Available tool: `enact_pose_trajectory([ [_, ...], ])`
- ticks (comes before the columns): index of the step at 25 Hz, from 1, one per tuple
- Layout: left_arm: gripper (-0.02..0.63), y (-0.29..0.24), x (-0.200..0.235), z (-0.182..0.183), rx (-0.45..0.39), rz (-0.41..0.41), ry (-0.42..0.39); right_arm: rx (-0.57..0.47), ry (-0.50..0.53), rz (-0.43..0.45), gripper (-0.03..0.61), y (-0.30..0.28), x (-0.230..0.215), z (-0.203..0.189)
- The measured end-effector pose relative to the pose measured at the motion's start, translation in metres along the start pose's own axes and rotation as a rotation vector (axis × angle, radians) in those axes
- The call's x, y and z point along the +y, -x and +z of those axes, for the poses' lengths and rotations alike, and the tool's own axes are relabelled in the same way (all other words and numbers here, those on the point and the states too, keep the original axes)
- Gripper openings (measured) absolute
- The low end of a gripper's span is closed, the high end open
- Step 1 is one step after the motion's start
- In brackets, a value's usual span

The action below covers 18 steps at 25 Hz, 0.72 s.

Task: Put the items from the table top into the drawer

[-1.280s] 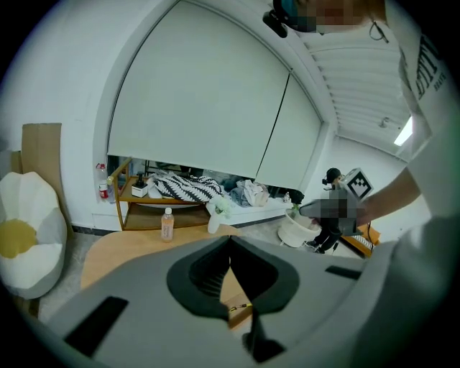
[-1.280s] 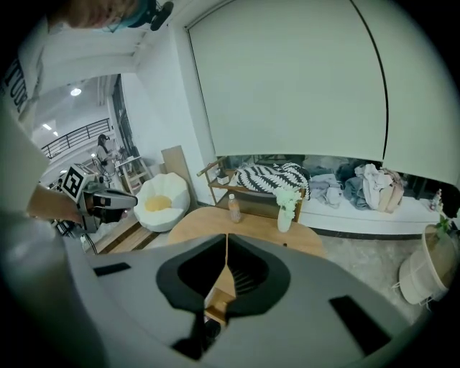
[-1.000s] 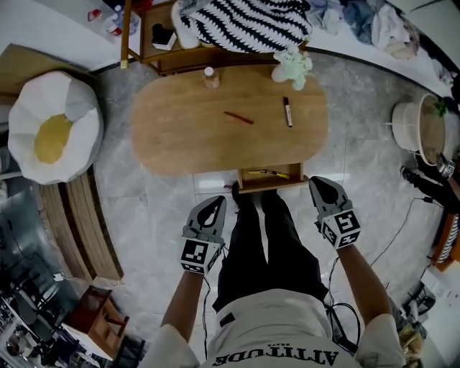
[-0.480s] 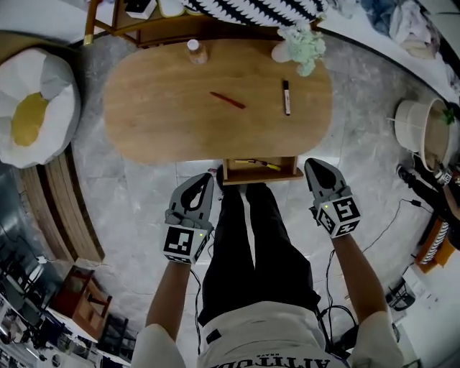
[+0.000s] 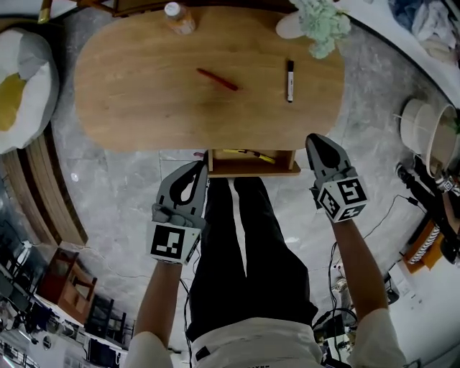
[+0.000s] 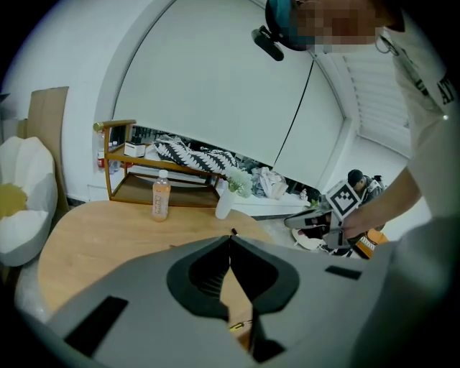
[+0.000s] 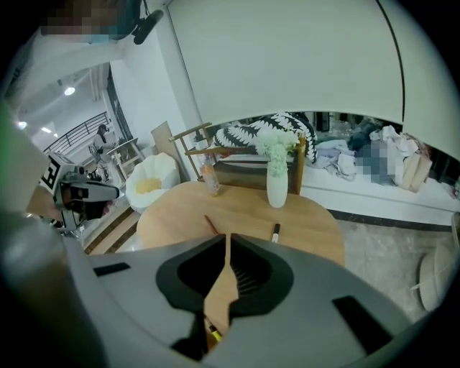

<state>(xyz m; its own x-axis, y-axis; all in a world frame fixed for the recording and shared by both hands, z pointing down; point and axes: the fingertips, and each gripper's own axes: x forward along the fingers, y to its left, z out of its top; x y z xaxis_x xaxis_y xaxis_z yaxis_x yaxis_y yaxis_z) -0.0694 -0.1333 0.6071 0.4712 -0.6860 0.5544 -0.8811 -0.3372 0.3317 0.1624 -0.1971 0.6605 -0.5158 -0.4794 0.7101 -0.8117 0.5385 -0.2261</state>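
On the oval wooden table (image 5: 144, 108) lie a red pen (image 5: 216, 79) (image 7: 210, 224) and a black marker (image 5: 290, 80) (image 7: 274, 232). The drawer (image 5: 251, 170) under the near edge stands pulled out, with a yellow pen (image 5: 248, 153) inside. My left gripper (image 5: 202, 167) (image 6: 231, 234) hangs shut and empty just left of the drawer front. To the right of the drawer is my right gripper (image 5: 315, 139) (image 7: 226, 236), also shut and empty. Neither touches the table or the drawer.
A small bottle (image 5: 177, 16) (image 6: 160, 199) and a white vase with flowers (image 5: 316, 25) (image 7: 276, 183) stand at the table's far edge. A white-and-yellow beanbag (image 5: 18, 86) lies left, a white basin (image 5: 424, 129) right. The person's legs (image 5: 237, 244) are in front of the drawer.
Both grippers have sunk and come closer to the table's near edge, one on each side of the drawer. They stay shut. The items on the table have not moved.
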Motion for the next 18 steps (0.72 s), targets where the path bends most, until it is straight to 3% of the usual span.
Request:
enact_pose_trajectory([
  [7,0.021,-0.036,-0.001,-0.02,0.002,0.018,0.033,0.043,0.027,0.027,0.025,-0.047,-0.029,-0.019],
  [11,0.021,-0.056,0.003,-0.04,-0.004,0.025,0.039,0.073,0.024,0.022,0.08,-0.082,-0.046,-0.039],
  [18,0.021,-0.072,0.004,-0.067,0.004,0.024,0.041,0.125,0.036,-0.013,0.089,-0.128,-0.071,-0.068],
])
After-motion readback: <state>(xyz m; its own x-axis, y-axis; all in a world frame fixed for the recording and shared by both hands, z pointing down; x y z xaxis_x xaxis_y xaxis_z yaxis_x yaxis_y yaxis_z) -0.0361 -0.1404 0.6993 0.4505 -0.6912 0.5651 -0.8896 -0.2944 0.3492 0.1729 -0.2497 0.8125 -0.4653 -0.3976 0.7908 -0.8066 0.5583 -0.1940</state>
